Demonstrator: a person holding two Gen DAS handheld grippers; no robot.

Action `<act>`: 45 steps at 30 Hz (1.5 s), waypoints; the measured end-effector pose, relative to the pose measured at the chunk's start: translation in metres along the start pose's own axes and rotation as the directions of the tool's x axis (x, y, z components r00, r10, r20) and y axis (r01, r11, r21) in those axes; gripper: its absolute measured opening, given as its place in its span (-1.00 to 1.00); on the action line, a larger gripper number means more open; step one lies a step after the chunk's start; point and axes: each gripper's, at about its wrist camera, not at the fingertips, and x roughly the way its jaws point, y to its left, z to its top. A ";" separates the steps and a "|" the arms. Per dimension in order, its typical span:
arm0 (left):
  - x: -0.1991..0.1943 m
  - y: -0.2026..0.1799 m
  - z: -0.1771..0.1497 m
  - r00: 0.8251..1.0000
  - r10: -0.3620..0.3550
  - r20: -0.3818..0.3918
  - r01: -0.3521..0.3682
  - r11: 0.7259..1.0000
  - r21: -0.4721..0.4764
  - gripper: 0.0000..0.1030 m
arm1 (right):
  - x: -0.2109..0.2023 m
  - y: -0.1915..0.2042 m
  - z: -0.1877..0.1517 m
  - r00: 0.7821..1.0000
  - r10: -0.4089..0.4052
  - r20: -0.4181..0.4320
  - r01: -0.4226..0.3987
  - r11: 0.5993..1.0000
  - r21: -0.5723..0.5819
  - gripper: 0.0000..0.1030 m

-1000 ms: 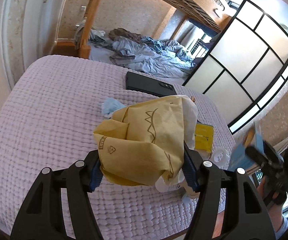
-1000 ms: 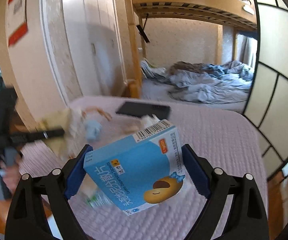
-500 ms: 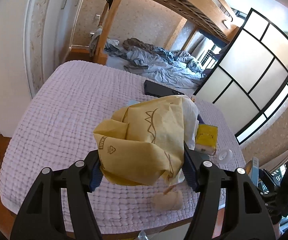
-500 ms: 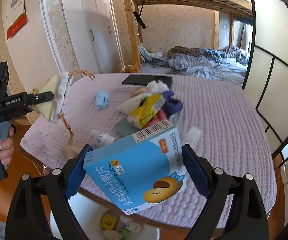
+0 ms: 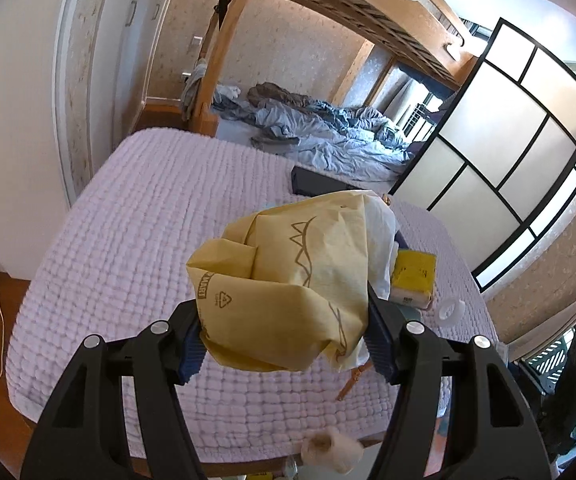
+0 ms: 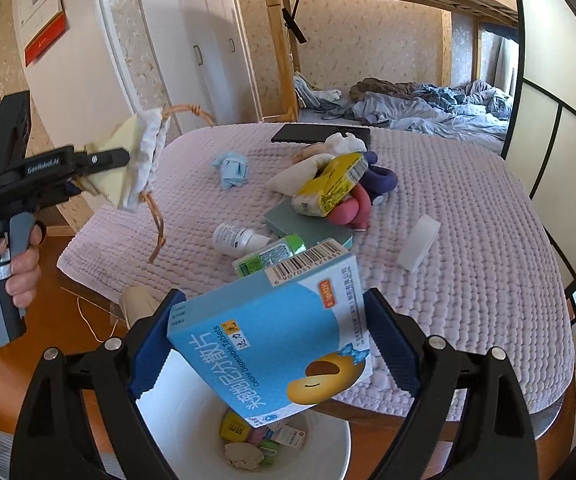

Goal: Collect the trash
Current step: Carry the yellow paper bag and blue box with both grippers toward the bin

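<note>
My left gripper [image 5: 288, 340] is shut on a crumpled yellow paper bag [image 5: 288, 284] with twine handles, held above the near edge of the lilac quilted table [image 5: 135, 240]. It also shows in the right wrist view [image 6: 127, 164]. My right gripper [image 6: 271, 344] is shut on a blue tablet box [image 6: 275, 340], held over a white bin [image 6: 191, 432] that has trash in it. On the table lie a blue tissue [image 6: 229, 168], a yellow box [image 6: 330, 184], a white bottle [image 6: 235, 238] and a green tube [image 6: 271, 254].
A black tablet [image 6: 320, 134] lies at the table's far edge. Purple and pink items [image 6: 368, 196], a teal pad [image 6: 300, 224] and a white cup [image 6: 418, 248] lie mid-table. A paper wad [image 5: 332, 446] is by the near edge. A bed and a panelled screen stand behind.
Both grippers pulled back from the table with their loads. The right gripper moved over the white bin. The left gripper rose and drew back to the table's near edge.
</note>
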 end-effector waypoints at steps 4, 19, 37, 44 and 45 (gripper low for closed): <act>-0.006 -0.005 0.003 1.000 -0.005 0.012 0.005 1.000 0.020 0.27 | -0.004 0.003 -0.002 1.000 -0.004 0.003 0.004 1.000 -0.015 0.70; -0.026 -0.019 -0.039 0.992 -0.087 -0.087 0.097 0.989 0.108 0.28 | -0.009 0.001 -0.029 0.998 -0.003 -0.070 0.003 1.000 0.001 0.70; -0.025 -0.039 -0.084 0.976 -0.062 -0.208 0.104 0.975 0.195 0.28 | -0.025 0.005 -0.048 0.995 -0.013 -0.102 0.016 0.999 0.028 0.70; -0.024 -0.047 -0.101 0.965 -0.062 -0.255 0.124 0.964 0.235 0.28 | -0.025 0.006 -0.053 0.993 -0.008 -0.114 0.012 0.999 0.035 0.70; -0.024 -0.048 -0.103 0.964 -0.060 -0.261 0.125 0.962 0.242 0.28 | -0.026 0.007 -0.054 0.993 -0.008 -0.115 0.012 0.999 0.034 0.70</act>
